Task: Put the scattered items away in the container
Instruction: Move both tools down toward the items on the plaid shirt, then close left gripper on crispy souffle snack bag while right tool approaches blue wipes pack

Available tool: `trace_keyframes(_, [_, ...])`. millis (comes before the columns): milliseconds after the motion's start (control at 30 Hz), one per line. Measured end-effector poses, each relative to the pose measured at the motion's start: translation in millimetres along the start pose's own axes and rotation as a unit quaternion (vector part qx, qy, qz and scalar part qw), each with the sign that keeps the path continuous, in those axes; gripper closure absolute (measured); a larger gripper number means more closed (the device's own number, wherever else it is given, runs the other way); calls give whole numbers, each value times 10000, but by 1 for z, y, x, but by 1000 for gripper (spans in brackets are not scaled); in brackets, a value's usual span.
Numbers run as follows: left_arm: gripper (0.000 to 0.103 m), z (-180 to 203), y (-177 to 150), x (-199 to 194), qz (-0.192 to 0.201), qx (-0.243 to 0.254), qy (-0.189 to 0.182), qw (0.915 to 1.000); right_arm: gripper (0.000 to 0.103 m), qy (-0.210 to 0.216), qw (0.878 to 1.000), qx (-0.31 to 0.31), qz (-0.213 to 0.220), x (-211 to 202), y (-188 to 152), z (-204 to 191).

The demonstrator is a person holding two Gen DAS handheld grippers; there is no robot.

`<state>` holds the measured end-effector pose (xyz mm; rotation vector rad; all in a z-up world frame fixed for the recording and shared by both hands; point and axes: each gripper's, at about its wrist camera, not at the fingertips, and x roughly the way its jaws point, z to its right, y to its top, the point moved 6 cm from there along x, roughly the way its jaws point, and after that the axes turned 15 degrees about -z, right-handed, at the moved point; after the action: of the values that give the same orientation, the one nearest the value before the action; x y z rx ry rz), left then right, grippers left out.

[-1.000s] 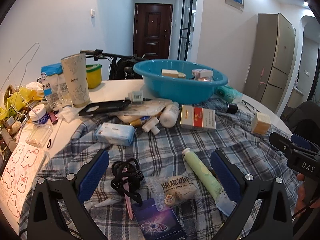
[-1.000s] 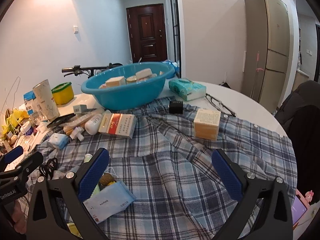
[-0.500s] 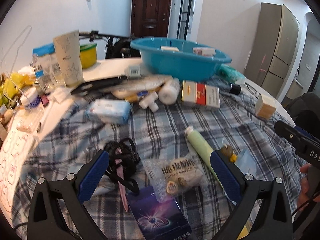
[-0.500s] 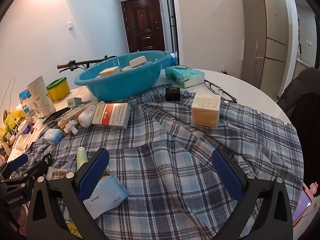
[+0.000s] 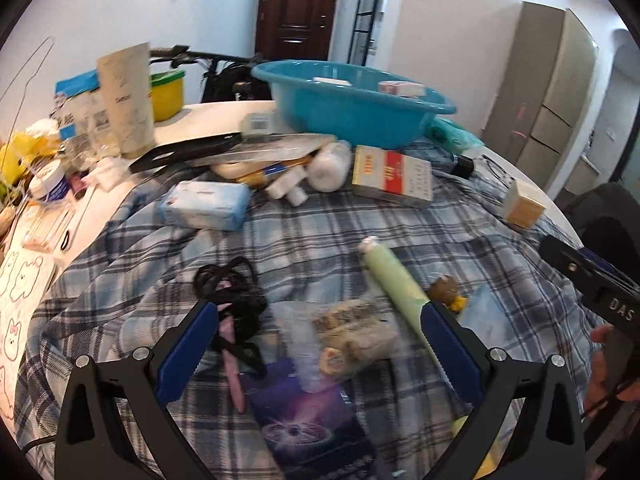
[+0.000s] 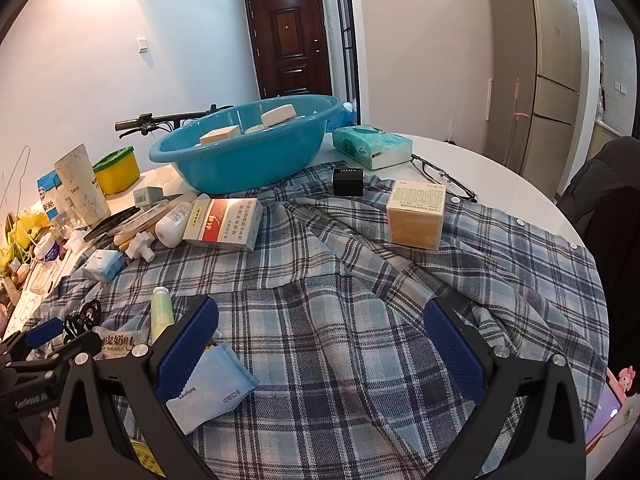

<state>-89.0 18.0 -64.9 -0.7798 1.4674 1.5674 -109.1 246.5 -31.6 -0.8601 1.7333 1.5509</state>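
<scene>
My left gripper (image 5: 318, 344) hangs low over the plaid shirt (image 6: 360, 280), jaws wide apart, nothing held; a snack packet (image 5: 352, 332) lies between them, a green tube (image 5: 394, 280) by the right one. My right gripper (image 6: 322, 346) is spread wide too, empty over bare plaid, a blue packet (image 6: 212, 388) at its left jaw. Far side of the bench, the basin (image 6: 248, 152) holds a few small boxes (image 6: 218, 135) and a soap bar (image 6: 279, 115).
</scene>
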Motion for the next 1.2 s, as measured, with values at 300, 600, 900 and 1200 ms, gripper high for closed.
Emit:
trace_keyframes(300, [2,24,2,21,-312,304,58,9990,1,-10,10000,-18,-23,0,-1,1])
trace_keyframes(600, [24,12,3,44,-652,78,173,9977,1,-74,9998,189,-84,3,-2,21])
trace_keyframes(900, [51,8,4,33,-441,47,209,9988,1,29,9999,9,-126,2,-5,8])
trace_keyframes(1200, [56,-2,2,12,-245,-69,163,9995,1,675,9961,-381,-422,10,-20,-33])
